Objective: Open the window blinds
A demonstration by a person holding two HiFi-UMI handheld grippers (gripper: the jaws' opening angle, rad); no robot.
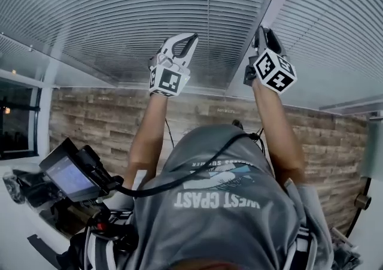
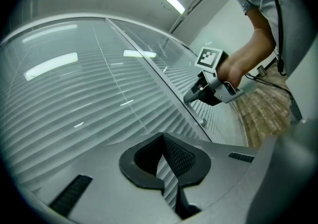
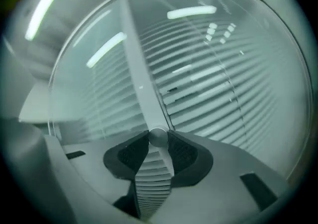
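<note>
Closed grey blinds [image 1: 119, 17] sit behind glass on both sides of a pale upright frame bar [image 1: 270, 5]. My right gripper [image 1: 263, 30] reaches that bar. In the right gripper view its jaws [image 3: 158, 142] are shut on a small round metal knob [image 3: 158, 135] on the bar [image 3: 139, 84], with slats [image 3: 213, 84] to the right. My left gripper [image 1: 190, 38] is held up before the left pane, its fingertips together and nothing between them. The left gripper view shows its closed jaws [image 2: 161, 137] facing the slats [image 2: 74, 99], and the right gripper [image 2: 189, 99] touching the bar.
A second small knob [image 2: 202, 120] sits lower on the same bar. A wood-patterned band [image 1: 96, 113] runs below the window. A device with a lit screen [image 1: 69, 176] hangs at the person's left side. A dark window [image 1: 15, 119] lies at far left.
</note>
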